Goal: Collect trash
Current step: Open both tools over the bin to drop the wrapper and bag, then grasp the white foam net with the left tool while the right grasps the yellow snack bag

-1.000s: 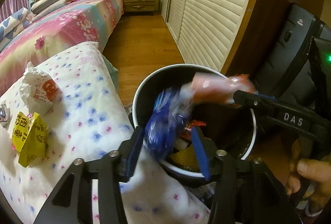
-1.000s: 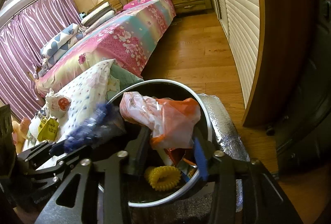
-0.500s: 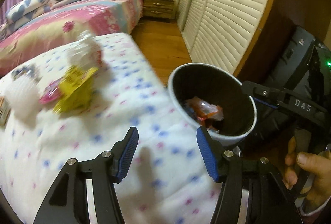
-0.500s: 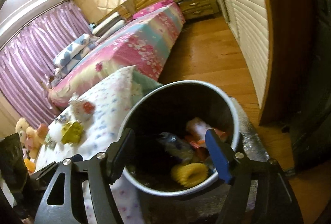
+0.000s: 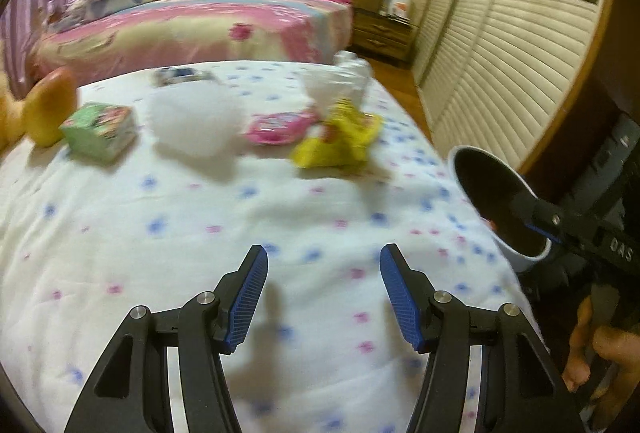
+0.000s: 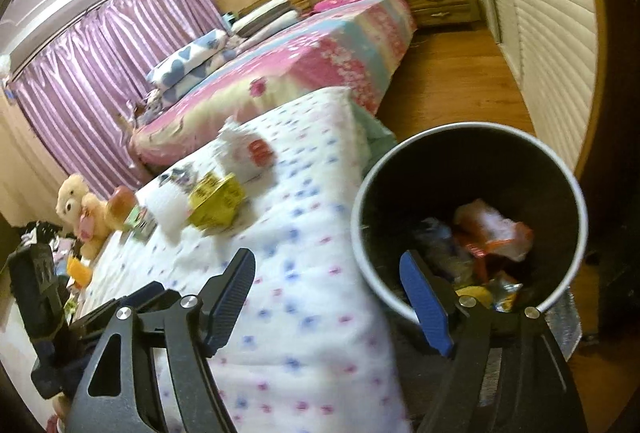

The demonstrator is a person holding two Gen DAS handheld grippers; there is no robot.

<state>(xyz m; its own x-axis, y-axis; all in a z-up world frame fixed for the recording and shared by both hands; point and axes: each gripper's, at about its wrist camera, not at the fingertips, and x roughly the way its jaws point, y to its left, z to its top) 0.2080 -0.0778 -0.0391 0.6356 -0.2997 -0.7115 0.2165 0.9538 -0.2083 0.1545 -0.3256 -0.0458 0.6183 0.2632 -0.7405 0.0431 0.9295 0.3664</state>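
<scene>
My left gripper (image 5: 324, 265) is open and holds nothing, low over the white dotted quilt (image 5: 200, 233). Farther back on the quilt lie a yellow wrapper (image 5: 336, 141), a pink wrapper (image 5: 276, 123), a crumpled white paper bag (image 5: 340, 81), a white fluffy wad (image 5: 196, 121) and a green box (image 5: 100, 129). My right gripper (image 6: 328, 265) straddles the quilt's edge and the black bin (image 6: 360, 217), its jaws opening with nothing between them. Inside the bin lie an orange-white bag (image 6: 496, 229), a blue wrapper (image 6: 436, 237) and other scraps.
A bed with a pink flowered cover (image 6: 320, 65) stands behind the quilt. A teddy bear (image 6: 72, 201) sits at the far left. Louvred wardrobe doors (image 5: 500, 73) and a wood floor (image 6: 448, 85) run along the right. A person's hand (image 5: 612, 353) holds the right gripper.
The blue wrapper left my left jaws and the orange-white bag left my right jaws; both now lie in the bin. Both grippers swung left from the bin toward the quilt.
</scene>
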